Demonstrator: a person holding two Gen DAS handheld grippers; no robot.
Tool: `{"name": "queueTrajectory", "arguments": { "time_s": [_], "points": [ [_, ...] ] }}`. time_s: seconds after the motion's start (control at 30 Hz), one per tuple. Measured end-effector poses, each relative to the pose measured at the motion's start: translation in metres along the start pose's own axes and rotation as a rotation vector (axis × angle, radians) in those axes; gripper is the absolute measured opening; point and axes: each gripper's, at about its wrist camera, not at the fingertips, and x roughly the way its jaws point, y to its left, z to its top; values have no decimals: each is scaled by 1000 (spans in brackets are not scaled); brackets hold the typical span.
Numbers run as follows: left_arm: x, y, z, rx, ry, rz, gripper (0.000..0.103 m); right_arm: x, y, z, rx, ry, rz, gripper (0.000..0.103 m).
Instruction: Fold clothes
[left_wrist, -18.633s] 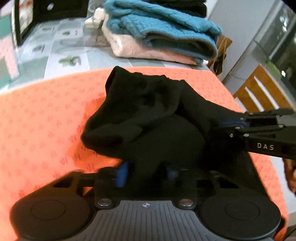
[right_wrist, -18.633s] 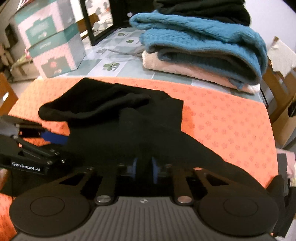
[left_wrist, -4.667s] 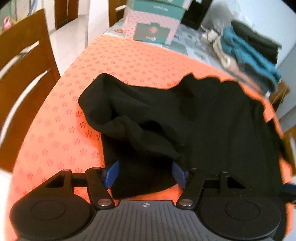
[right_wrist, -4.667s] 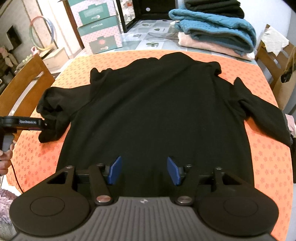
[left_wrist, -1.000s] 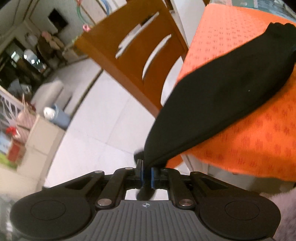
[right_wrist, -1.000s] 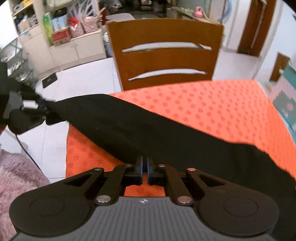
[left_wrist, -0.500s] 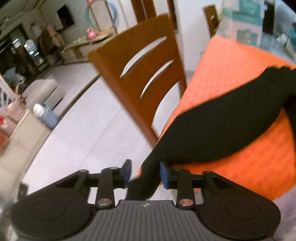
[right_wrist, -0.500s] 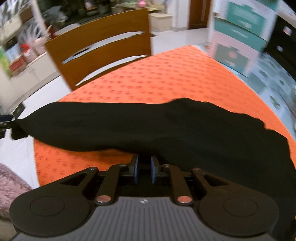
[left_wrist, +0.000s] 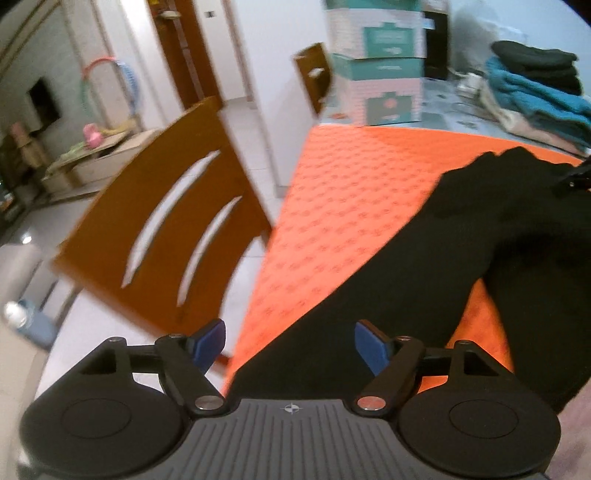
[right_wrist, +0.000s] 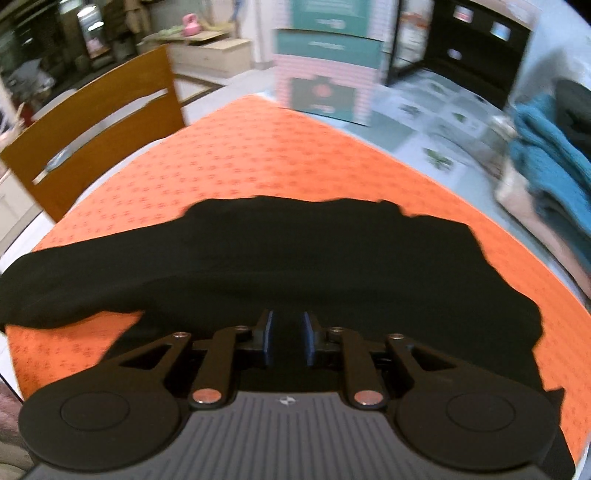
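My left gripper (left_wrist: 290, 341) is spreading its jaws with nothing pinched, the black sweater (right_wrist: 295, 258) sleeve lying loose beneath them at the bench (left_wrist: 351, 177) edge, so I judge the sleeve is laid out for folding. My right gripper (right_wrist: 287, 338) is easing apart over the body fabric; grip unclear. Folded clothes (left_wrist: 535, 92) are stacked upper right, out of the way.

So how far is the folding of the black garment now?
Done: the black garment lies spread on the orange cloth, one sleeve stretched out. In hand: the left gripper is opening, pads clear of the sleeve; the right gripper is opening too. Left: every fold; none shows yet.
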Motion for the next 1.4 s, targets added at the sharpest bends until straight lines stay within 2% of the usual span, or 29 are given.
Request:
{"name": "queueTrajectory", "arguments": {
  "time_s": [0.33,0.5,0.6,0.7,0.93,1.23,1.4],
  "points": [
    [53,-51,61,108,-28,-142,78,-6,-90,-13,125,0,-135,20],
    [81,-70,90,129,-28,-193,78,-6,-127,-16,173,-6,-186,24],
    [101,-79,107,110,-10,-238,73,-3,-147,-16,195,-4,-211,25],
    [119,-87,120,86,17,-291,66,2,-165,-15,207,-3,-222,25],
    [162,-119,143,111,86,-389,58,26,-201,-8,246,20,-230,27],
    [194,-146,152,199,122,-412,52,64,-222,4,216,56,-210,47],
    [197,-150,158,210,120,-414,53,79,-224,9,214,54,-183,51]
  ]
}}
